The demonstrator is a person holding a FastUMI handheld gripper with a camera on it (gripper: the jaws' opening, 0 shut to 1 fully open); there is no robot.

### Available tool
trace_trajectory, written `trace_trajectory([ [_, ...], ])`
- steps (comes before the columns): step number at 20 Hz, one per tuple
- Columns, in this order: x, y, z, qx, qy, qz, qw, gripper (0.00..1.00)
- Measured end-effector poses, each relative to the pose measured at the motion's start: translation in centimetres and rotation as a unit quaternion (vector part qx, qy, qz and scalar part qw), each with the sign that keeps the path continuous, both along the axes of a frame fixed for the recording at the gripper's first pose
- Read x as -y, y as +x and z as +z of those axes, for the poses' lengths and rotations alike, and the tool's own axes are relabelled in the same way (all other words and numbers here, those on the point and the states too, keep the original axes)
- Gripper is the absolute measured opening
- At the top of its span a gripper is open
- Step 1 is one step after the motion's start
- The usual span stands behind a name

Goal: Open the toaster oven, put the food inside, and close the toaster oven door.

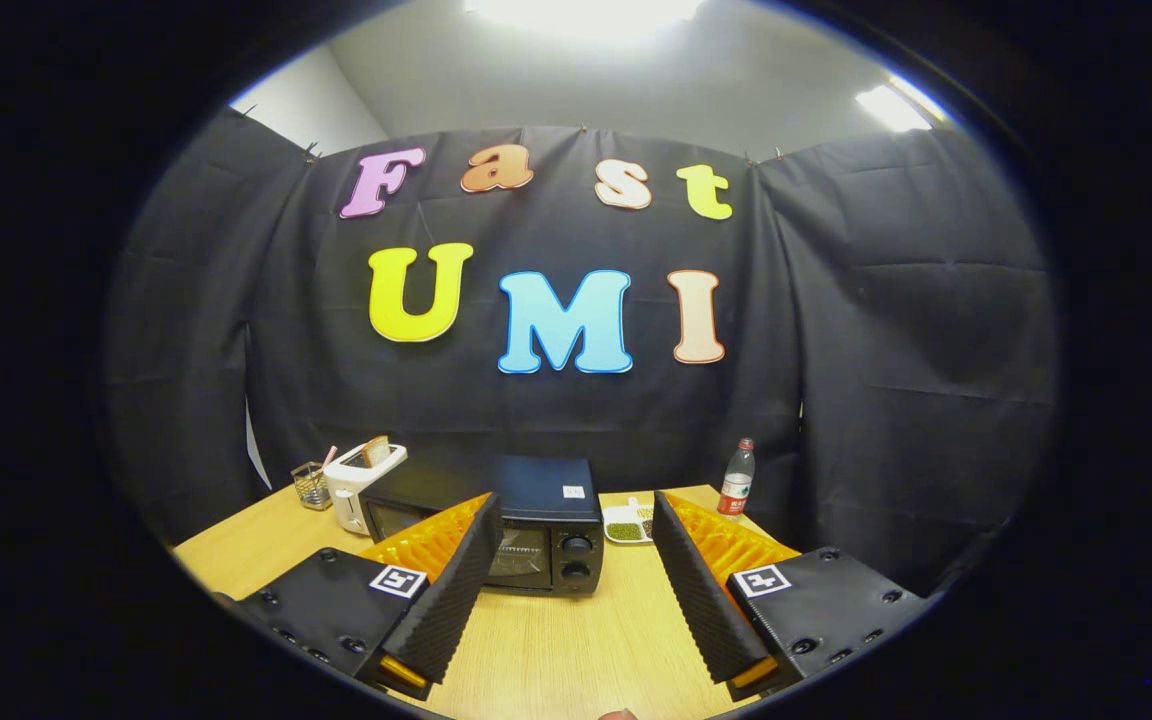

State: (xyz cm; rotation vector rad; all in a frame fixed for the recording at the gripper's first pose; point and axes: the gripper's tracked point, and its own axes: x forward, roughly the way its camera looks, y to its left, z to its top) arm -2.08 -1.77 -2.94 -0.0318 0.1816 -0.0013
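A black toaster oven (526, 525) stands on the wooden table (576, 640) beyond my fingers, its glass door shut and two knobs at its right side. Just right of it lies a small white plate (628, 524) holding dark green food. My gripper (576, 525) is open, well short of the oven, with nothing between its fingers. The left finger (456, 590) overlaps the oven's door in the view; the right finger (696, 590) sits just right of the plate.
A white pop-up toaster (361, 482) with a slice of bread stands left of the oven, with a small wire-mesh holder (311, 486) beside it. A plastic water bottle (736, 478) with a red cap stands at the back right. The black cloth wall closes the far side.
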Motion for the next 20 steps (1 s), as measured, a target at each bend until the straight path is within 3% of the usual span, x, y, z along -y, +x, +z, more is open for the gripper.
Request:
trace_trajectory([
  [20,0.9,0.1,-0.4,0.006,0.033,-0.007,0.999,0.96],
])
